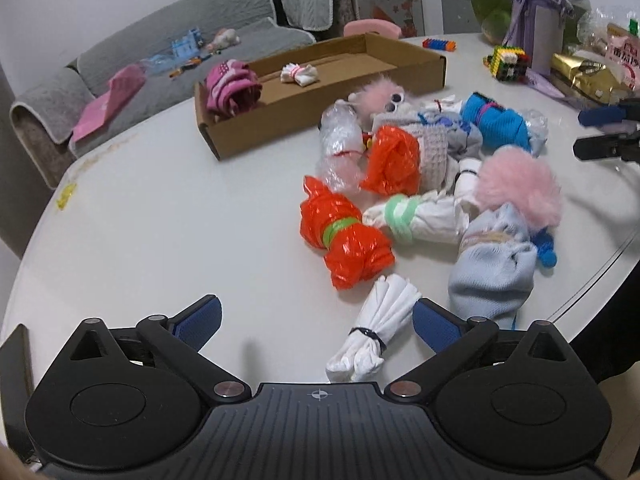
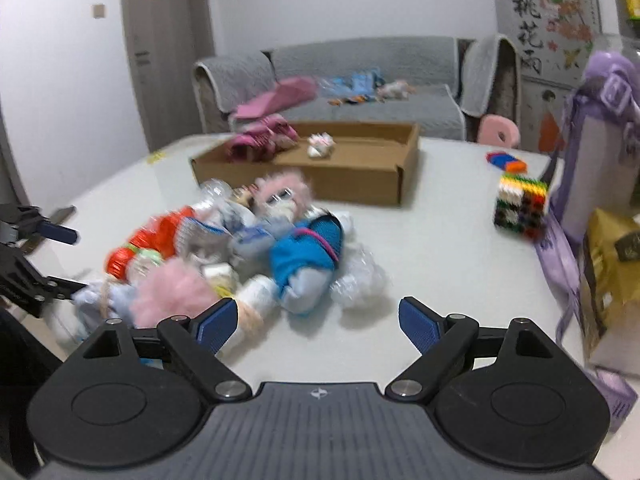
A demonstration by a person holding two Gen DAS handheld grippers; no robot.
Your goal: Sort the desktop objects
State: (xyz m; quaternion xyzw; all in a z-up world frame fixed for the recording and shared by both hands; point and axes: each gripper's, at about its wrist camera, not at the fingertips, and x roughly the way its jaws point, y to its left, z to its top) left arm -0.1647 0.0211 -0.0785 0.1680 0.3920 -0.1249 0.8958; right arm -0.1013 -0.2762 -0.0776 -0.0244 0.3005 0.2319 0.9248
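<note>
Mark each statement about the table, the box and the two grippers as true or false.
1. The cardboard box holds a pink bundle and a small white bundle. True.
2. The left gripper is clamped on an orange bundle. False: its jaws are open, and a white bundle lies between them, ungripped.
3. The right gripper is open and holds nothing. True.
4. The block cube sits inside the box. False: it stands on the table, outside.
</note>
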